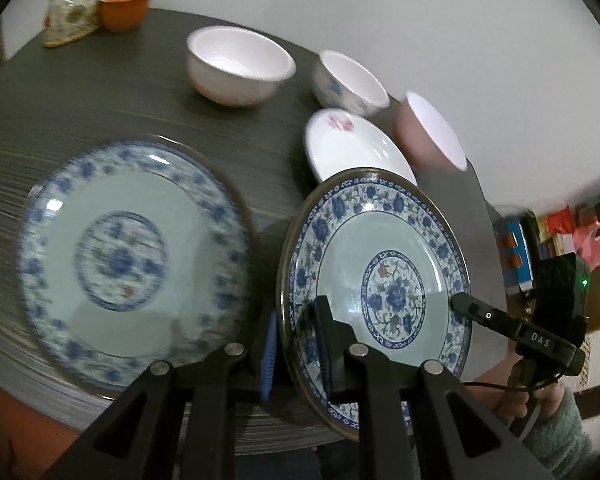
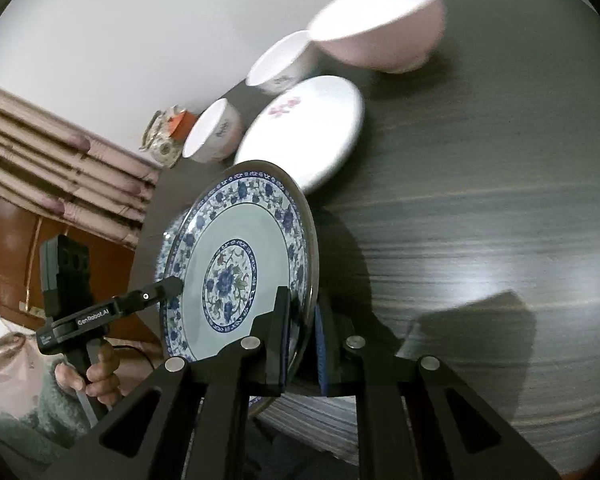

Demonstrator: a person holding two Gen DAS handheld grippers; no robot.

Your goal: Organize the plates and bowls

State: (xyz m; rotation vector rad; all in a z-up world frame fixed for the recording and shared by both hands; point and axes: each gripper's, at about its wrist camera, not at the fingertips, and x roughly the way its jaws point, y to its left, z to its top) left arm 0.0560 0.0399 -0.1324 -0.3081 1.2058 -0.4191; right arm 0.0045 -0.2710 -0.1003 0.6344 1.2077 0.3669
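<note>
Orange lidded cup beside a floral teapot.

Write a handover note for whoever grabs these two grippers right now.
Left gripper: shut on the rim of the lifted blue-patterned plate.
Right gripper: shut on the opposite rim of that plate; both share its weight, and it is tilted above the table.
On the table: second blue-patterned plate lying flat to the left, white plate with pink flowers, pink bowl, two white bowls.
Done: nothing stacked yet.
Left: probably set the held plate onto its matching one, then gather the white plate and nest the bowls.
</note>
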